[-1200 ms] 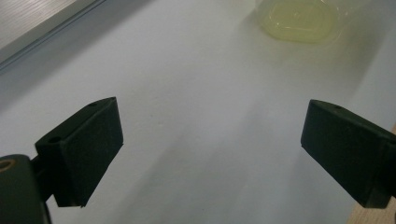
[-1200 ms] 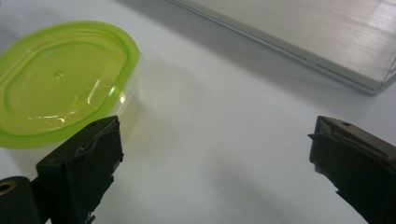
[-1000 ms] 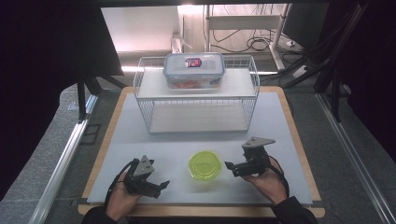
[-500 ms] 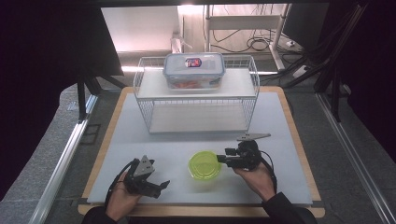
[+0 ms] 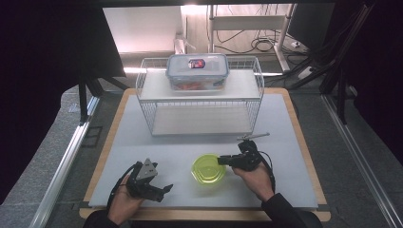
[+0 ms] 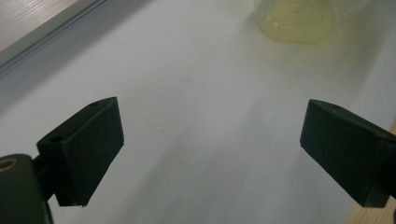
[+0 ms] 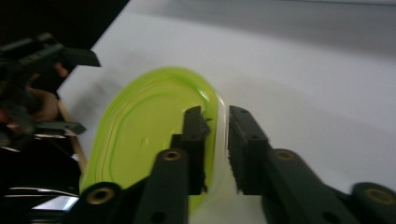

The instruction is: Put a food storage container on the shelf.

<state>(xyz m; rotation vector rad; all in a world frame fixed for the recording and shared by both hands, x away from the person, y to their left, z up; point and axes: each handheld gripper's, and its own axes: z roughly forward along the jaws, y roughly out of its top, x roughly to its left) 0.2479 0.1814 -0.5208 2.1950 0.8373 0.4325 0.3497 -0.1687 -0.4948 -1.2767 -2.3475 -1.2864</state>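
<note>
Right tongs [image 7: 215,140] are pinched on the green bowl's [image 5: 208,168] rim; squeeze firmly before lifting, thin plastic slips. Left tongs [image 6: 210,154] sit wide open, empty, beside the bowl.

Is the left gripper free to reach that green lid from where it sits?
Probably yes. The left gripper is open, and bare white mat lies between it and the green lid. But the right gripper already has its jaws around the lid's rim.

No text could be read anywhere; the red-and-white label [image 5: 196,63] on the lid of the clear container [image 5: 197,71] was too small to make out.
</note>
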